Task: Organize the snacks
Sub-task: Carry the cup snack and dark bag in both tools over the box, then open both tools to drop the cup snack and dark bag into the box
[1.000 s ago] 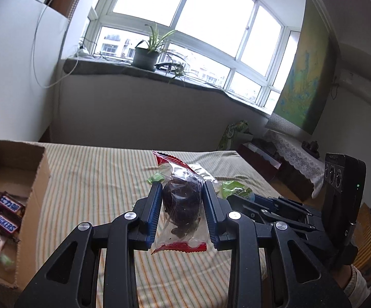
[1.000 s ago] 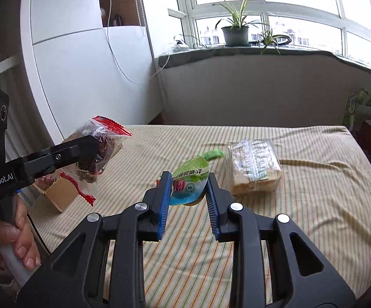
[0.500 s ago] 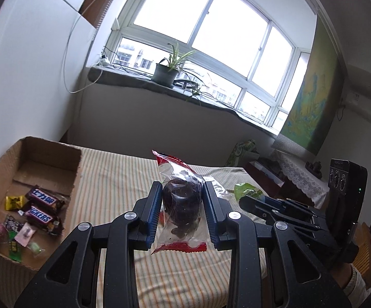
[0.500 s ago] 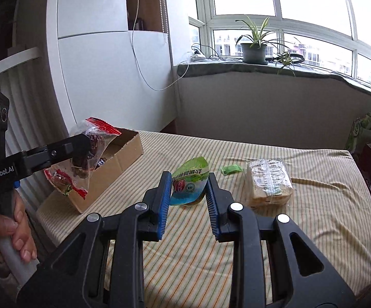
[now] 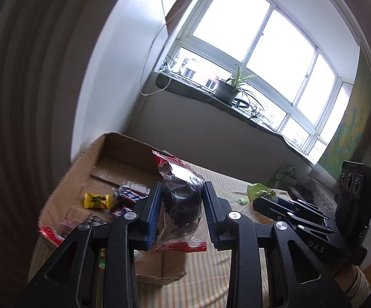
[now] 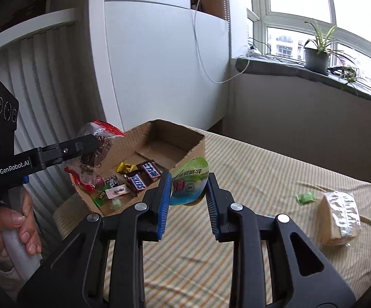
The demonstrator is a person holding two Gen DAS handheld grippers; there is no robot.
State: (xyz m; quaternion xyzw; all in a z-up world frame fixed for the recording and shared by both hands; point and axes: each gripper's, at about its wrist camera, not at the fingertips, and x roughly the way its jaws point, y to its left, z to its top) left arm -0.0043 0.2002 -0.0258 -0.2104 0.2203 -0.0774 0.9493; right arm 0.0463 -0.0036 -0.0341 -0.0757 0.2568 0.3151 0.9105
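At the far left your hand (image 6: 18, 220) grips the white handle of the left gripper (image 5: 180, 209), whose blue pads are clamped on a clear, red-edged packet (image 5: 180, 202) with a dark round cake inside; in the right wrist view that packet hangs over the near left corner of the cardboard box (image 6: 185, 138). The box sits open-topped on the striped bed cover (image 6: 262, 179) and holds a yellow-wrapped sweet (image 6: 125, 167), two Snickers bars (image 6: 144, 175), a small pink-and-white packet (image 6: 116, 191) and some green sweets (image 6: 116, 202). Just right of the box, your right gripper (image 6: 189, 191) is closed narrow on a green-lidded jelly cup (image 6: 189, 182), held in the air above the cover beside the box's near right corner. Further right a single green-wrapped sweet (image 6: 305, 197) lies on the cover, and near it, at the right edge, lies a clear-wrapped pack of sandwich bread (image 6: 339, 215). A potted spider plant (image 6: 316, 56) stands on the windowsill behind.
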